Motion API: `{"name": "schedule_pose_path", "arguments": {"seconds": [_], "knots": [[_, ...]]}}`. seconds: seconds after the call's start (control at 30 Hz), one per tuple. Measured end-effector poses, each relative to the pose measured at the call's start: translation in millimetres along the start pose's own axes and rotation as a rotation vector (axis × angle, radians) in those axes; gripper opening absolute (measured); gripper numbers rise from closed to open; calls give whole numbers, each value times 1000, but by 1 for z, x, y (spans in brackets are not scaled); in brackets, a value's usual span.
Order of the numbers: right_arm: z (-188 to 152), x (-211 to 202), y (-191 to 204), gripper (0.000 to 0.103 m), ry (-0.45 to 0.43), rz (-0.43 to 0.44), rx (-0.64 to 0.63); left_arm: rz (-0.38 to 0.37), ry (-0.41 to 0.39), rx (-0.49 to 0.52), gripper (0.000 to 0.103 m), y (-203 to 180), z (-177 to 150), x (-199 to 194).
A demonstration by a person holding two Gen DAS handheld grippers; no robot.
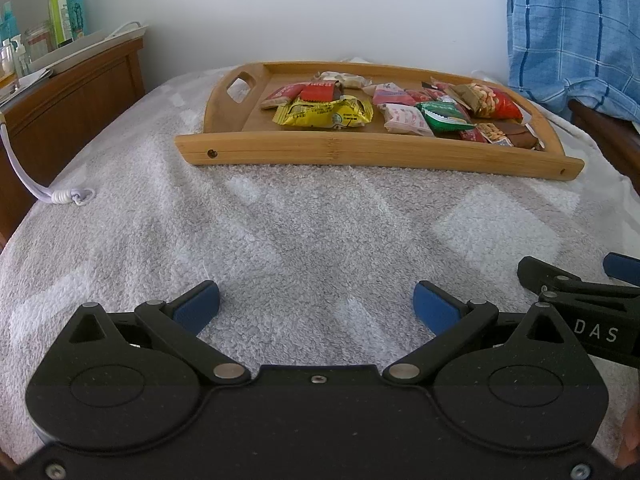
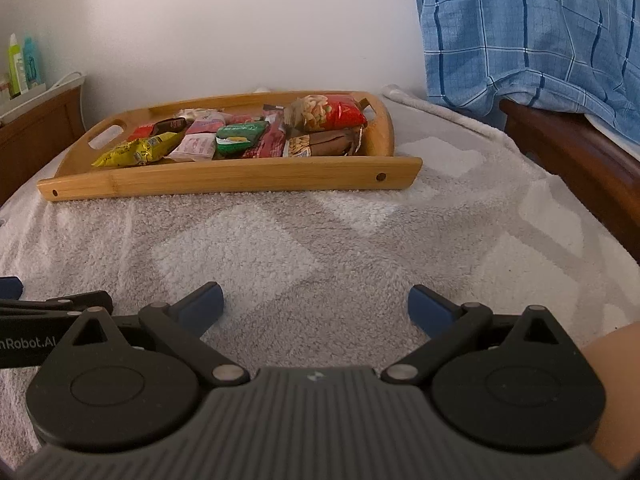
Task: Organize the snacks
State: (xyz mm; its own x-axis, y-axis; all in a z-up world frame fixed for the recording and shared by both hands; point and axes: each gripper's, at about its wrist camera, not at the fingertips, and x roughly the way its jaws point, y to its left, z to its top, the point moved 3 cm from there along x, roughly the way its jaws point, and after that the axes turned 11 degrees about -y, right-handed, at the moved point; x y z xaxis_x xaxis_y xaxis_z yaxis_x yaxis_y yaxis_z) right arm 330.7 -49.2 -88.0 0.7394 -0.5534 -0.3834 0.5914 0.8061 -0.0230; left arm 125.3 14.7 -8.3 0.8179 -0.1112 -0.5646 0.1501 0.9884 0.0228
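At the top middle of both views, a wooden tray (image 1: 360,148) lies on the towel (image 1: 280,232), holding the snacks (image 1: 384,110) in a loose heap. Along the bottom edge, the left tongs (image 1: 316,302) and right tongs (image 2: 315,302) hover side by side over the towel, both spread apart, holding nothing, well short of the tray.

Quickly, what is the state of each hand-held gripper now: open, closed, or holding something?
Left hand-held gripper: open, holding nothing, over the towel.
Right hand-held gripper: open, holding nothing.
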Motion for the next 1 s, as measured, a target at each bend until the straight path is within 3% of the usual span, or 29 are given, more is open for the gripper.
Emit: {"name": "schedule_pose_path", "arguments": {"seconds": [1.0], "knots": [[-1, 1, 1, 103, -1, -3, -4, 3, -9, 4, 103, -1, -1, -1]]}}
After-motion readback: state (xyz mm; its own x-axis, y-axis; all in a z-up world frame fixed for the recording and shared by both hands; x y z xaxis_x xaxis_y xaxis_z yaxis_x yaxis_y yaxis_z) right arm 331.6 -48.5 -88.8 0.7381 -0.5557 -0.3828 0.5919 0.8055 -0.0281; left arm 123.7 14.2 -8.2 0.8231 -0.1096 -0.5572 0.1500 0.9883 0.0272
